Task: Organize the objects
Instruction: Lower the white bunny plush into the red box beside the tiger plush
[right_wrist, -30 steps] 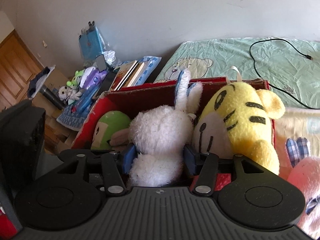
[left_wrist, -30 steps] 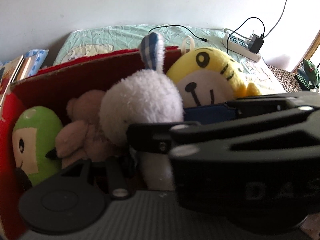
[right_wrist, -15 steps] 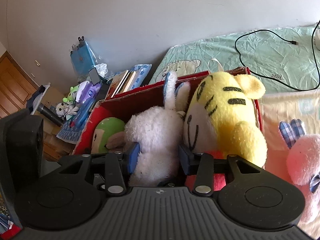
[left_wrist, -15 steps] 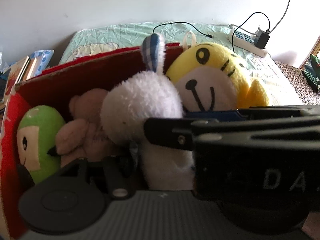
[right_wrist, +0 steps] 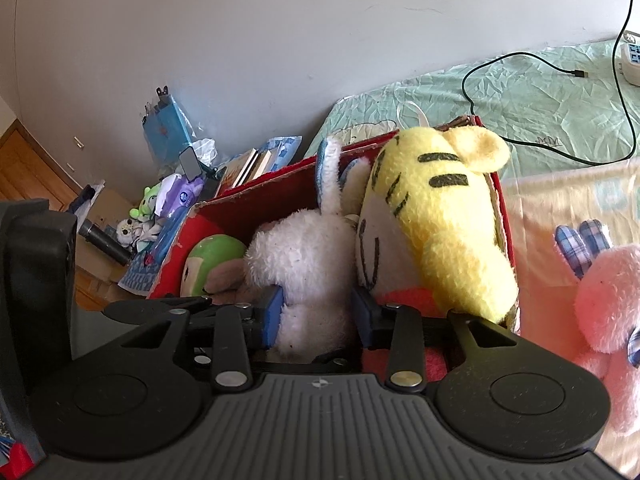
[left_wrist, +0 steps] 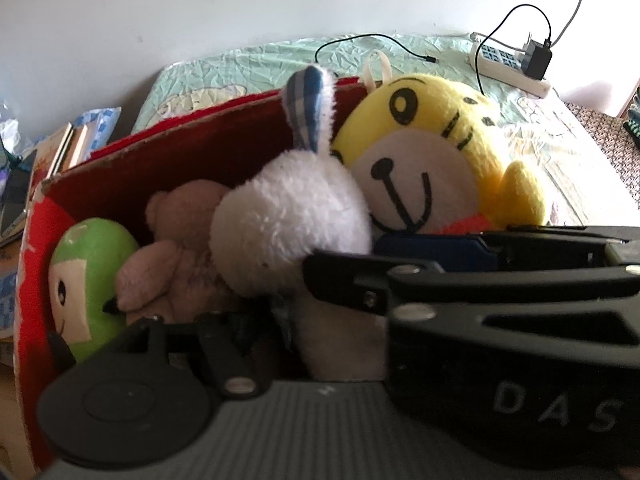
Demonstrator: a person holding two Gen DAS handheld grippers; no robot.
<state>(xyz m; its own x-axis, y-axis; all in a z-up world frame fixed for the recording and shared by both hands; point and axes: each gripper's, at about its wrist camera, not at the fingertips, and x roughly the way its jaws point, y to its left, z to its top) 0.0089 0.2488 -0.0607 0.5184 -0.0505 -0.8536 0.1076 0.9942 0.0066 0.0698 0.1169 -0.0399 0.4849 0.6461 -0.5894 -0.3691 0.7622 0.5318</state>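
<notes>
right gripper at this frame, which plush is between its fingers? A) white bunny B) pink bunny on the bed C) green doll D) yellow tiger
A: in the right wrist view the right gripper has its blue pads pressed against both sides of the white bunny, which sits in the red box between the green doll and the yellow tiger; the pink bunny lies outside on the bed.

Light: bright daylight from my right, washing out the bed sheet [right_wrist: 560,208] beside the pink toy [right_wrist: 608,300]. Shadow: deep inside the red box [left_wrist: 168,168]. Blur: my 2 black grippers, close foreground. Distortion: fisheye bending, dark corners.
</notes>
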